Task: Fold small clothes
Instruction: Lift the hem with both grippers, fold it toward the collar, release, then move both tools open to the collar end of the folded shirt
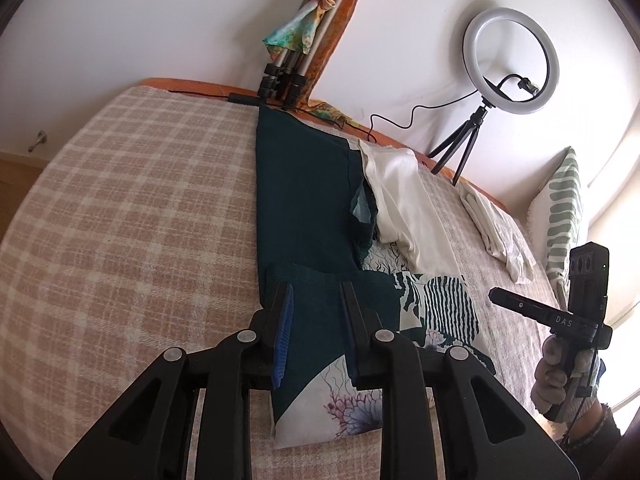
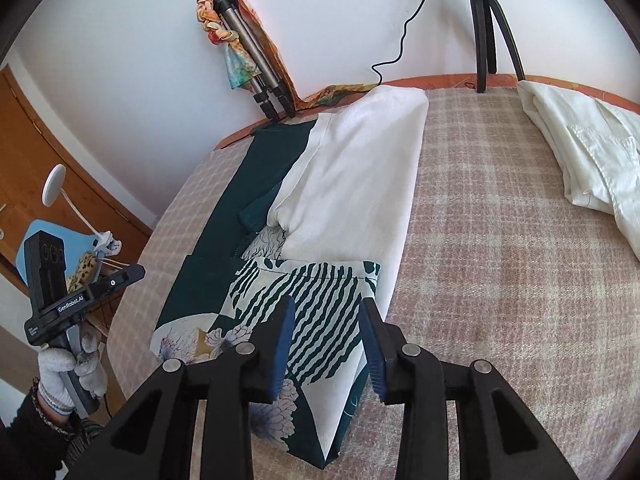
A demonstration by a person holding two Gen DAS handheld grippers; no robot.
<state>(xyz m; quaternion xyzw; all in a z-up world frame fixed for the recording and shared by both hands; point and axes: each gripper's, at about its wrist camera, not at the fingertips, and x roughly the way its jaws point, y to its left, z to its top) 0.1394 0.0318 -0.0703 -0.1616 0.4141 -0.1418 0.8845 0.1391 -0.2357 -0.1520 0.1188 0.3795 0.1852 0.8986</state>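
Note:
A long garment in dark teal [image 1: 304,196] with white, striped and floral panels [image 2: 316,300] lies lengthwise on the checked bed cover, its near end folded back. Its white part [image 2: 360,176] runs toward the wall. My left gripper [image 1: 316,300] is open above the teal near end, holding nothing. My right gripper [image 2: 326,320] is open above the striped panel, holding nothing. Each gripper also shows in the other's view: the right one at the right edge [image 1: 576,312], the left one at the left edge [image 2: 52,292].
A folded white garment [image 2: 592,152] lies at the far right of the bed. A ring light on a tripod [image 1: 508,64] and a second tripod wrapped in a scarf [image 1: 304,40] stand at the wall. A striped pillow [image 1: 564,208] is at the right. A wooden door [image 2: 60,160] is at the left.

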